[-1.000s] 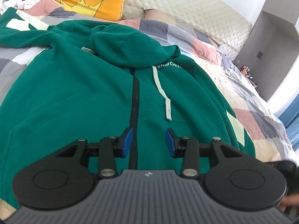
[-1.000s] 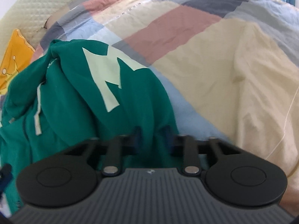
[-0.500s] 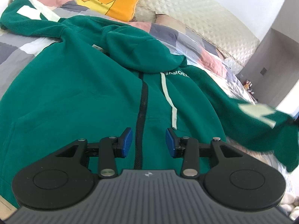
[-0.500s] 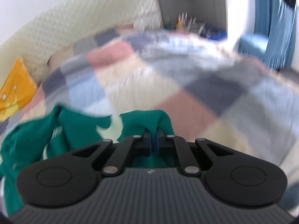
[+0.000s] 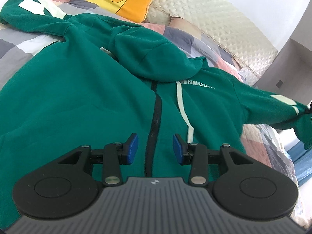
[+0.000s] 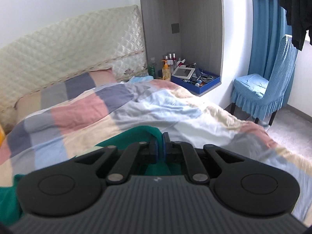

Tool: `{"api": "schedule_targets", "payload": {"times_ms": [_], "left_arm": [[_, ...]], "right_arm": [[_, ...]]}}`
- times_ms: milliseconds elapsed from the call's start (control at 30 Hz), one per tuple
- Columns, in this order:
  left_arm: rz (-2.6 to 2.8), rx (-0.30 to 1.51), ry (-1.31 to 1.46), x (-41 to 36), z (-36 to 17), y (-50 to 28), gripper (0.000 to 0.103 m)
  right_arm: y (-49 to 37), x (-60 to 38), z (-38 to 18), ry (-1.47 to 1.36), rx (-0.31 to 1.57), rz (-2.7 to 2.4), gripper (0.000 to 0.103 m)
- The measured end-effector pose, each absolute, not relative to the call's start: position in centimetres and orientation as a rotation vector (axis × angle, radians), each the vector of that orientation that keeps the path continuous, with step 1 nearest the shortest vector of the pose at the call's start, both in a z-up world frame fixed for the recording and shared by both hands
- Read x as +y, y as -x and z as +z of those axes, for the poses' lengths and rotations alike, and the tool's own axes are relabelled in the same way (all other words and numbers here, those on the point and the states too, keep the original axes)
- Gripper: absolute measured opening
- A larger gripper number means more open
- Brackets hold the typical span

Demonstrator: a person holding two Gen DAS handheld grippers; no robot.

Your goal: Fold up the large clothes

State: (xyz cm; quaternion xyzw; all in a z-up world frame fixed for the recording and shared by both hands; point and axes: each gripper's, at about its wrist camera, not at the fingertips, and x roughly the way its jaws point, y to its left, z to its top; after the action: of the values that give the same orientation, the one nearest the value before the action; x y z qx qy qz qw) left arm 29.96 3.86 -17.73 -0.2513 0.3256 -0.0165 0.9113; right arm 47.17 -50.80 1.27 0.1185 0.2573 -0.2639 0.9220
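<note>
R gripper (image 6: 159, 146) has lifted hoodie (image 5: 78, 97) sleeve (image 5: 273, 105) clear of quilt (image 6: 97, 113).

Patchwork-quilted bed (image 6: 120, 117), cream padded headboard (image 6: 68, 44), grey bedside niche (image 6: 195, 29), blue skirted chair (image 6: 269, 85), blue curtain (image 6: 265, 35).

A home bedroom: bed (image 6: 81, 115) under a patchwork quilt, cream quilted headboard (image 6: 74, 42), orange crown-print pillow (image 5: 119, 0) at the head end. Bedside niche (image 6: 187, 74) crowded with toiletry bottles (and a small white tablet), blue curtains (image 6: 263, 35), skirted blue chair (image 6: 261, 93).
</note>
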Motion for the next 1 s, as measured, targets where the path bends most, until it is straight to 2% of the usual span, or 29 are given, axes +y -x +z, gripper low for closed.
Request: {"api": "schedule_targets", "payload": {"times_ms": [367,567,667,733,800,867,1000], "left_arm": [[0.008,0.664,0.515,4.4,-20.8,-35.7,0.045],[-0.013,0.682,0.515,4.3,-21.7,-36.2,0.045],[-0.025,0.683,0.522,4.2,-21.6,-35.8,0.045],[-0.026,0.672,0.511,4.0,-21.2,-35.3,0.045],[-0.03,0.661,0.51,3.9,-20.8,-34.9,0.045],[-0.033,0.651,0.51,3.9,-20.5,-34.5,0.045],[-0.037,0.644,0.503,3.8,-20.2,-33.9,0.045]], "right_arm": [[-55.1,-54.8,-13.4,-0.205,0.788,-0.595,0.009],[-53.7,-56.0,-15.0,-0.282,0.786,-0.54,0.012],[-52.8,-56.8,-14.1,-0.35,0.79,-0.495,0.02],[-52.3,-57.3,-13.6,-0.383,0.796,-0.449,0.037],[-51.1,-57.5,-12.8,-0.405,0.78,-0.408,0.061],[-49.9,-58.0,-12.1,-0.436,0.771,-0.349,0.065],[-46.8,-59.6,-11.3,-0.48,0.705,-0.399,0.066]]}}
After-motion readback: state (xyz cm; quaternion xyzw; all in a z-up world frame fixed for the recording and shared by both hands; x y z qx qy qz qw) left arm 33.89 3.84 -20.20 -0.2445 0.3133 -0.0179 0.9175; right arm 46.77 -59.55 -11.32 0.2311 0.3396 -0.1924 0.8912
